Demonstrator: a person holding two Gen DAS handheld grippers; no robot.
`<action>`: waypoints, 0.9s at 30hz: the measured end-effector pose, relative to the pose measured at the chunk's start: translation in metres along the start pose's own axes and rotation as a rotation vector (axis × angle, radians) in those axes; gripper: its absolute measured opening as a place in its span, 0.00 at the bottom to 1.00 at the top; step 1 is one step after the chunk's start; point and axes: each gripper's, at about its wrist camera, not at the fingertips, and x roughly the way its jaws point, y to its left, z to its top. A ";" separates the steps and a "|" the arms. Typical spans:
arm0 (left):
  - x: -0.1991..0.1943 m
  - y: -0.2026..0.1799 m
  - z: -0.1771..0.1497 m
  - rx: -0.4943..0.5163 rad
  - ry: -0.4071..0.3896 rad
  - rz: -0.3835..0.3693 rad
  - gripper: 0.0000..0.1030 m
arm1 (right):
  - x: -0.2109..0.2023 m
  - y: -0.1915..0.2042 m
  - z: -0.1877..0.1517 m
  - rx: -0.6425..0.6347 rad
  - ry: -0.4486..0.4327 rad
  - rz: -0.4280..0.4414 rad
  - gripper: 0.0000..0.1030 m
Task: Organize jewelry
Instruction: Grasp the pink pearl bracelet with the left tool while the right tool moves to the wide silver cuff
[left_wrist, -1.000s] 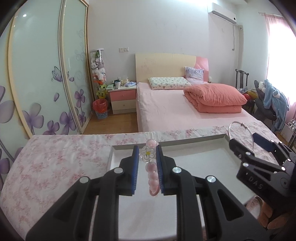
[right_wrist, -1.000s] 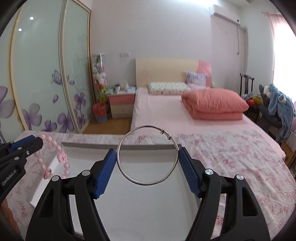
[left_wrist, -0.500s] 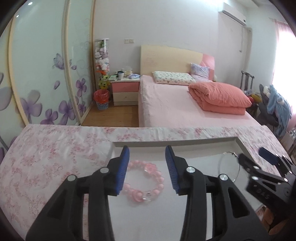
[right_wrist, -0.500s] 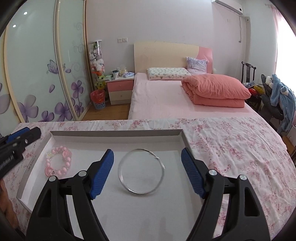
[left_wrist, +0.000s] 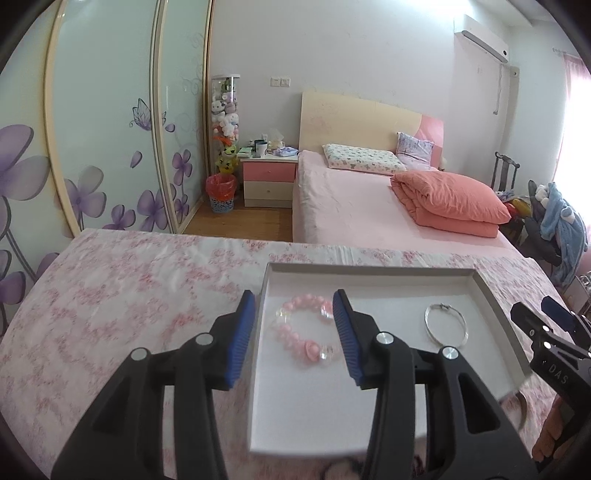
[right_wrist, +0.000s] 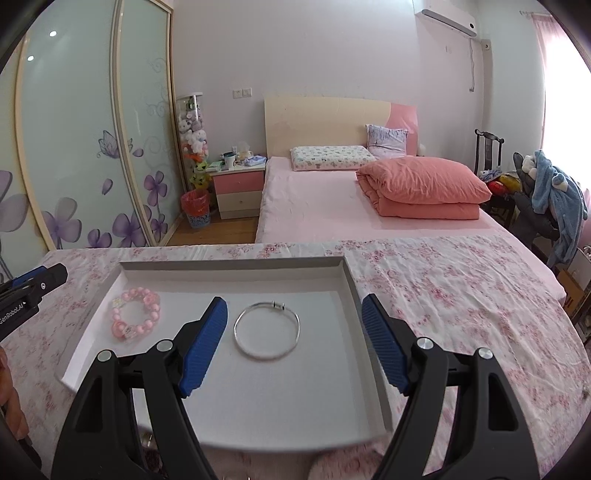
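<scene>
A pink bead bracelet (left_wrist: 304, 334) lies flat in the left part of a shallow white tray (left_wrist: 369, 268). A thin silver bangle (left_wrist: 446, 325) lies flat in the tray to its right. My left gripper (left_wrist: 295, 334) is open and empty, raised over the bead bracelet. In the right wrist view the bead bracelet (right_wrist: 136, 314) and the silver bangle (right_wrist: 266, 334) lie apart in the tray (right_wrist: 232, 264). My right gripper (right_wrist: 293, 341) is open and empty, raised over the bangle. Each gripper shows at the edge of the other's view.
The tray sits on a table with a pink floral cloth (right_wrist: 461, 295). Behind it are a pink bed (right_wrist: 351, 206), a nightstand (right_wrist: 238, 188) and sliding wardrobe doors (right_wrist: 92, 147). A chair with clothes (right_wrist: 546, 199) stands at the right.
Both grippers opened and let go: the bead bracelet and the silver bangle now lie in the tray. Both grippers have pulled back and up from them.
</scene>
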 end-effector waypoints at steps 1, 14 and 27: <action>-0.005 0.001 -0.003 0.002 0.000 -0.002 0.44 | -0.004 -0.002 -0.003 0.001 0.001 0.000 0.73; -0.069 0.013 -0.090 0.057 0.105 -0.094 0.58 | -0.030 -0.046 -0.073 0.039 0.181 -0.041 0.73; -0.073 -0.003 -0.127 0.140 0.203 -0.146 0.65 | 0.001 -0.034 -0.094 0.025 0.328 -0.078 0.74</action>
